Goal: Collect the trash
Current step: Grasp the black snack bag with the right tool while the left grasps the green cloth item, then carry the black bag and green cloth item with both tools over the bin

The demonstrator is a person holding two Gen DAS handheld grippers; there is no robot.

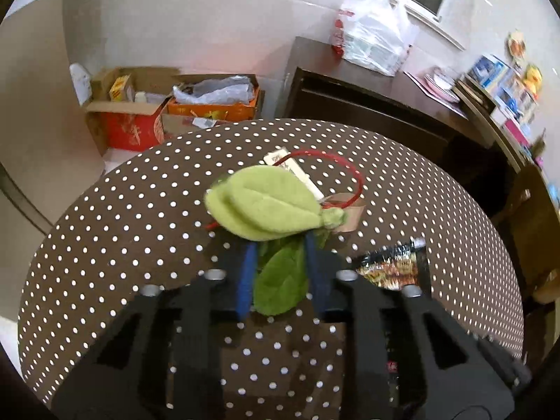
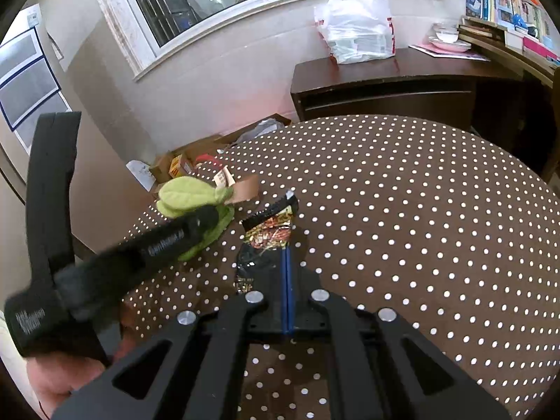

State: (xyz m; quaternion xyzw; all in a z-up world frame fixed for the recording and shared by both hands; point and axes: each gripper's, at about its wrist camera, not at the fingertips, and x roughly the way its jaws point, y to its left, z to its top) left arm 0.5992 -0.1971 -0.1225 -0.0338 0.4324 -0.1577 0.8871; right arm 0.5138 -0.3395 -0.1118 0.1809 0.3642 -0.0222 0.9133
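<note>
A green felt leaf decoration with a red cord, a white tag and a brown paper loop is over the dotted round table. My left gripper is closed on its lower leaf and holds it. In the right wrist view the leaf piece is at the left with the left gripper's body across it. My right gripper is shut on a black printed snack wrapper, which also shows in the left wrist view.
Open cardboard boxes with packaging stand on the floor beyond the table. A dark wooden desk at the back carries a white plastic bag, dishes and books. A window runs along the back wall.
</note>
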